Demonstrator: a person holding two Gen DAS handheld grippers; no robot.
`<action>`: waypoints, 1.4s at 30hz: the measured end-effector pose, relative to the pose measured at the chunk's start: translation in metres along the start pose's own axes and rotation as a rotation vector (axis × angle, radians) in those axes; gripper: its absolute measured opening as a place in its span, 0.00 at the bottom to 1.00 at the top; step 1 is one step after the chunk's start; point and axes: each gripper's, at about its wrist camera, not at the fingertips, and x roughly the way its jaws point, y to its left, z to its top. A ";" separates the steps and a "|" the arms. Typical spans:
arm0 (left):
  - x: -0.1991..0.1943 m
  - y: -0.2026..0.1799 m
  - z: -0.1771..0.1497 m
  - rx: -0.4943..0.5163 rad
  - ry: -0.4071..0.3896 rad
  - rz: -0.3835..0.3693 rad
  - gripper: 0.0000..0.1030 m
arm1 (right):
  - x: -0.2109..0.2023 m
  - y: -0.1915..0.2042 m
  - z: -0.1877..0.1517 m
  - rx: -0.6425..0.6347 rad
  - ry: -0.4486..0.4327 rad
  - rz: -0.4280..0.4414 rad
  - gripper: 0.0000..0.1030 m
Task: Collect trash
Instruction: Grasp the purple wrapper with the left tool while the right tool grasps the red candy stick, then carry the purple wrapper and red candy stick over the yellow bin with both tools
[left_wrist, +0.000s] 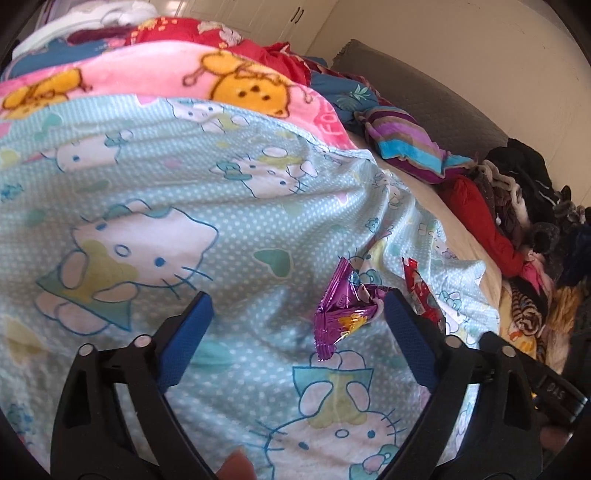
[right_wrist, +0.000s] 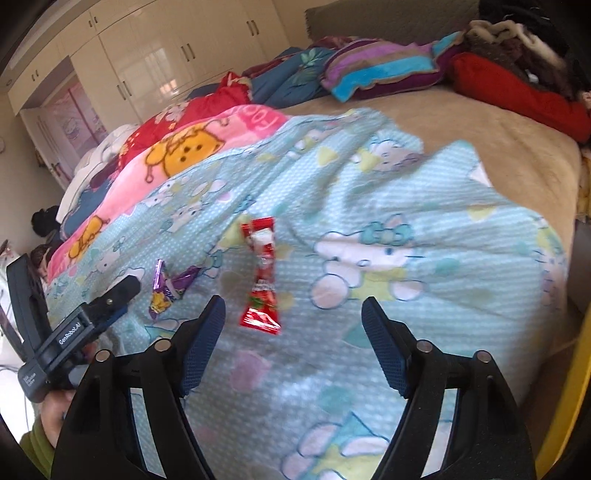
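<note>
A crumpled purple wrapper (left_wrist: 343, 310) lies on the light blue cat-print blanket (left_wrist: 147, 221), just inside the right finger of my open left gripper (left_wrist: 297, 306). A red wrapper (left_wrist: 419, 288) lies just beyond that finger. In the right wrist view the red wrapper (right_wrist: 263, 273) lies ahead of my open, empty right gripper (right_wrist: 293, 314), closer to its left finger. The purple wrapper (right_wrist: 168, 288) lies to its left, next to the left gripper's body (right_wrist: 92, 317).
The bed holds a pink bear-print blanket (right_wrist: 177, 151), a red quilt (right_wrist: 199, 107), a striped cushion (right_wrist: 380, 68) and a heap of dark and red clothes (left_wrist: 517, 206) at the far right. White wardrobes (right_wrist: 159, 55) stand behind. A tan sheet (right_wrist: 498, 129) shows beyond the blue blanket.
</note>
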 end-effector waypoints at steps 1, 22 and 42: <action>0.003 0.000 0.000 -0.007 0.007 -0.011 0.73 | 0.006 0.003 0.001 -0.003 0.011 0.012 0.63; 0.024 -0.024 -0.008 0.019 0.077 -0.105 0.27 | -0.008 -0.004 -0.028 0.018 0.007 0.018 0.25; -0.023 -0.123 -0.021 0.237 0.033 -0.251 0.14 | -0.103 -0.055 -0.032 0.125 -0.149 -0.032 0.24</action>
